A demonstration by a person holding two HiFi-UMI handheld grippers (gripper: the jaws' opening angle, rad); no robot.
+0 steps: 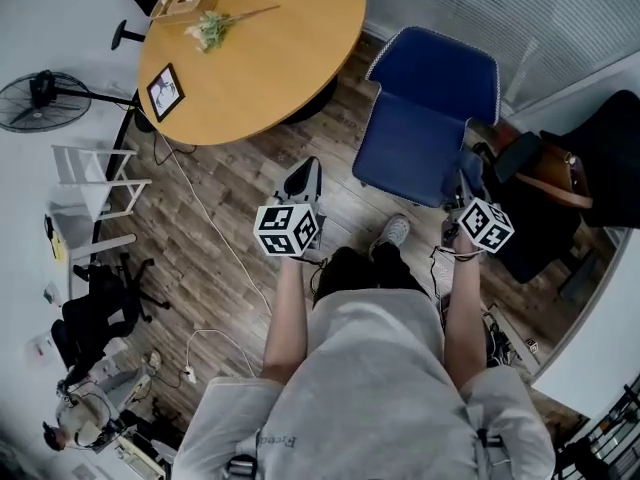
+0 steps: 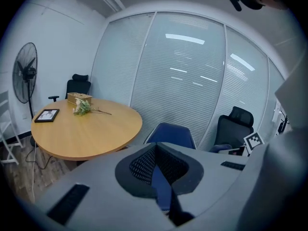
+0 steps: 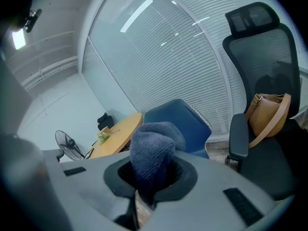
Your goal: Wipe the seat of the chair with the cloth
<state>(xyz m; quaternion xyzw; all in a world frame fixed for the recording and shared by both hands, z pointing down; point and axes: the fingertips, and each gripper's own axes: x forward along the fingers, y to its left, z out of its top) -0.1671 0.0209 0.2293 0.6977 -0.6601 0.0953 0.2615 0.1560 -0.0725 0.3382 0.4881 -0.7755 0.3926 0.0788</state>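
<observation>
A blue chair [image 1: 425, 118] stands on the wood floor just ahead of me, its seat [image 1: 408, 150] bare. The same chair [image 3: 185, 119] shows beyond the right jaws and, as a blue chair back [image 2: 172, 134], beyond the left jaws. My right gripper [image 3: 149, 177] is shut on a dark blue-grey cloth [image 3: 151, 148] that bulges up out of the jaws. In the head view the right gripper [image 1: 468, 183] hovers by the seat's right front corner. My left gripper [image 1: 303, 180] hangs over the floor left of the chair. The left gripper [image 2: 161, 177] is shut and holds nothing.
A round wooden table [image 1: 250, 48] at the upper left carries a picture frame [image 1: 165, 91], flowers [image 1: 215, 26] and a box [image 1: 178, 3]. A black office chair [image 1: 590, 158] with a brown bag [image 3: 267, 117] stands close on the right. A fan [image 1: 40, 98], a white rack [image 1: 95, 183] and a floor cable [image 1: 205, 223] are at the left.
</observation>
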